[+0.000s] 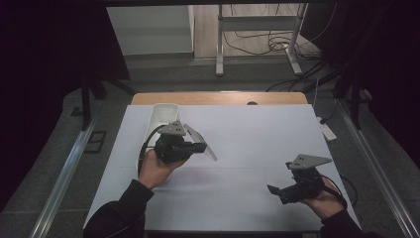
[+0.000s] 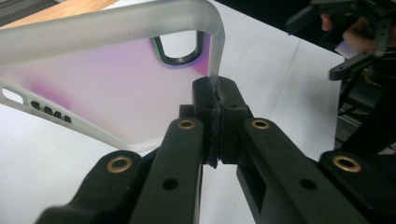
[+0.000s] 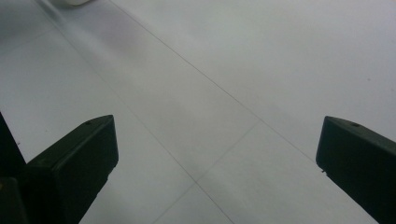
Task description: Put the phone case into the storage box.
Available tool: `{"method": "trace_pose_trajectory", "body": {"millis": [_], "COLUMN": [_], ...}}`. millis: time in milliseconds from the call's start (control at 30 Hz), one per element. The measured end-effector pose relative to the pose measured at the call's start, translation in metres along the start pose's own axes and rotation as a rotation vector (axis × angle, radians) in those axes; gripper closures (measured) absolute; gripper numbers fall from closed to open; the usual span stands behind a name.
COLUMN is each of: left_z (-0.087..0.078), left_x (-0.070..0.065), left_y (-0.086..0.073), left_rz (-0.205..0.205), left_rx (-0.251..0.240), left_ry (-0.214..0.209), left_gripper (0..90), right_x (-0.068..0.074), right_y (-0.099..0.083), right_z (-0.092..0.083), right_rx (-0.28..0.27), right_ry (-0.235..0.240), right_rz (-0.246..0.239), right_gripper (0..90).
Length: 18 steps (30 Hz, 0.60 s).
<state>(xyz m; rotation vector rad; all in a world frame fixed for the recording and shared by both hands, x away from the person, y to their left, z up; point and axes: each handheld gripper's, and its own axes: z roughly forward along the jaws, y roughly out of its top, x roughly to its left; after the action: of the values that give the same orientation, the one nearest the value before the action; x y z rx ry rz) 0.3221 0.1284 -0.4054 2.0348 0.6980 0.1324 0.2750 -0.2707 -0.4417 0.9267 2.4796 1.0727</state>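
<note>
High view overhead facing forward; gripper views close, sharing table [image 1: 247, 148]

No readable text or labels

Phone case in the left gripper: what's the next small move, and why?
Probably bring the open right gripper over toward the phone case. The left gripper is shut on the case's edge near the camera cutout and holds it tilted above the table. The right one has wide, empty jaws and sits apart at the near right, so a second grip looks likely.
</note>
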Motion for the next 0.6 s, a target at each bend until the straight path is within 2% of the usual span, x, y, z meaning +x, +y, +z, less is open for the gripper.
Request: {"method": "trace_pose_trajectory", "body": {"millis": [300,600], "left_z": [-0.008,-0.013], "left_x": [0.012,0.02], "left_y": [0.002,0.005], "left_rz": [-0.026,-0.037], "left_rx": [0.007,0.008], "left_ry": [0.053,0.081], "left_gripper": [88.3,88.3], "right_x": [-0.007,-0.013], "right_y": [-0.016,-0.029], "right_z": [-0.012,-0.022], "right_rx": [-0.004,0.004], "right_ry": [-0.043,-0.085], "right_rz": [0.05,0.096], "right_gripper": [0.0,0.0]}}
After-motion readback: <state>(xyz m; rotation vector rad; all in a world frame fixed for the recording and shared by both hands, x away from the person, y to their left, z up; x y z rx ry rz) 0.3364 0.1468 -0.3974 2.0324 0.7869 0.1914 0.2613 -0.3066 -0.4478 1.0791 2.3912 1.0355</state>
